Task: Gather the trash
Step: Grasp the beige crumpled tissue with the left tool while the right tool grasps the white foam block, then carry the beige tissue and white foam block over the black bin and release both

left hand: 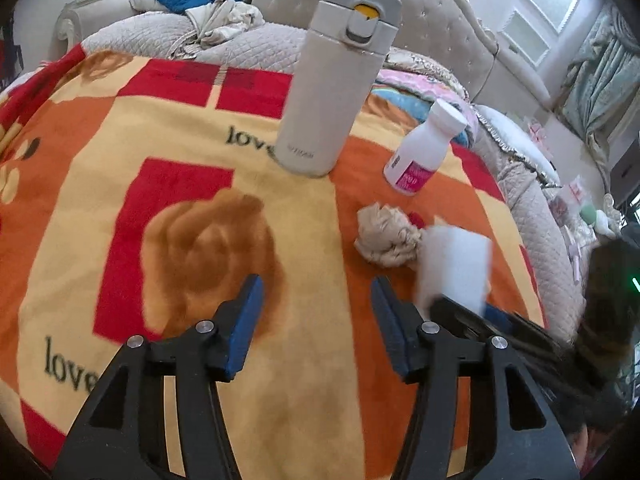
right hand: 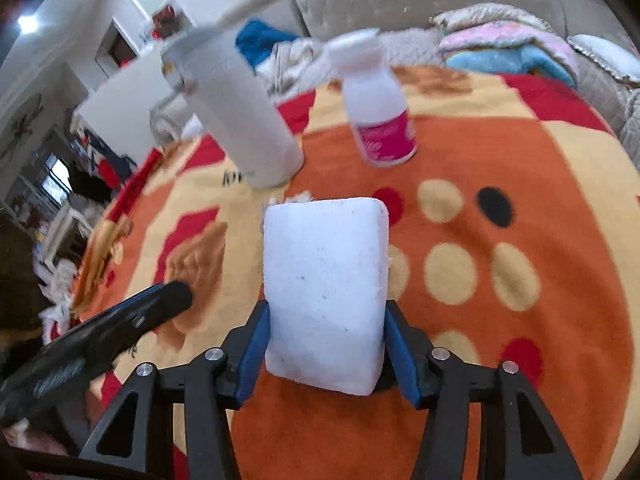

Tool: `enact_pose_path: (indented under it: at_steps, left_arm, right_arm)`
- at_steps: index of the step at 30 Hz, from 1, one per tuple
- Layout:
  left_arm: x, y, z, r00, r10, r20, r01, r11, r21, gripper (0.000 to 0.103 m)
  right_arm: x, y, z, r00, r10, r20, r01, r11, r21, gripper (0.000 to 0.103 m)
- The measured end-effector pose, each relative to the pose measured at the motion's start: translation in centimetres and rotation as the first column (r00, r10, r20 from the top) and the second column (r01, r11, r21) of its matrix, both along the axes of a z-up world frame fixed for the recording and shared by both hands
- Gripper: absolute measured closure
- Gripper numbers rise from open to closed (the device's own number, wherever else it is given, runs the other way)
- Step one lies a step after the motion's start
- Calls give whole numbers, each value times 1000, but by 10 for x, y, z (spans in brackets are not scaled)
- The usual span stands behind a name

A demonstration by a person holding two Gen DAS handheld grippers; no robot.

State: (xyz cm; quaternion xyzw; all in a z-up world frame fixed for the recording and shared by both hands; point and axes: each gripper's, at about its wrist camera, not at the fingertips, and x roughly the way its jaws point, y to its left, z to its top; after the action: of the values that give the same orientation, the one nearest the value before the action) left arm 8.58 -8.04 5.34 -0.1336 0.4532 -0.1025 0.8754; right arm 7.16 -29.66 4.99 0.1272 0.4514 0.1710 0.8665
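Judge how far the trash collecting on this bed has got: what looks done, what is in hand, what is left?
Done: no collected trash or bin shows in either view. In hand: the right hand-held gripper has a white foam block between its blue pads. Left: the crumpled tan paper lies on the blanket, and the left hand-held gripper is open and empty. The flask and pill bottle stand untouched.

Bright daylight, fisheye bending at dark corners; the flask [right hand: 236, 116] and bottle [right hand: 378, 108] smear with motion blur.
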Motion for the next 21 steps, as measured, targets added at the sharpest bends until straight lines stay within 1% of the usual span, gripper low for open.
enact_pose_path:
  at_steps: [2,4,8,11,12,13,14,16,17,18,21]
  left_arm:
    - [10,-8,-1,1000,-5,12,6,1000,-10,44]
    - [20,-20,-3,1000,-15,19,15,1000,-14,40]
    - [40,-51,-11,999,-52,10,51,999,7,39]
    - [53,-65,-22,999,-43,-21,44,999,16,40]
    - [56,-68,-26,999,-40,-28,40,999,4,46]
    - [57,-68,-28,999,-41,-33,40,999,-17,68]
    - [56,-69,-29,998,-46,-40,45,998,-33,69]
    - [51,-69,-25,998,-38,-41,37,999,-35,75]
    - [48,-69,-23,998,-44,-45,43,998,-40,80]
    - [44,-69,-20,998,-49,-46,47,998,-42,82]
    - [24,-69,-8,998,-62,-29,61,998,-31,83]
  right_arm:
    - [-13,-20,7,1000,-12,13,12,1000,15,49]
    - [-25,-40,13,999,-30,14,30,1000,6,49]
    - [-46,-73,17,998,-62,3,62,998,-8,49]
    - [-56,-84,18,997,-74,1,74,997,-4,49]
    - [-60,-87,18,997,-77,4,77,997,0,49]
    - [-63,-90,18,997,-79,7,79,997,3,49]
    - [-67,-92,18,997,-81,8,81,997,5,49]
    - [-73,-97,19,996,-84,10,84,996,7,49]
    - [-77,-99,19,996,-85,11,85,996,8,49]
    - [-79,-100,19,996,-87,11,87,996,9,49]
    - [-88,-105,23,995,-100,21,99,995,17,49]
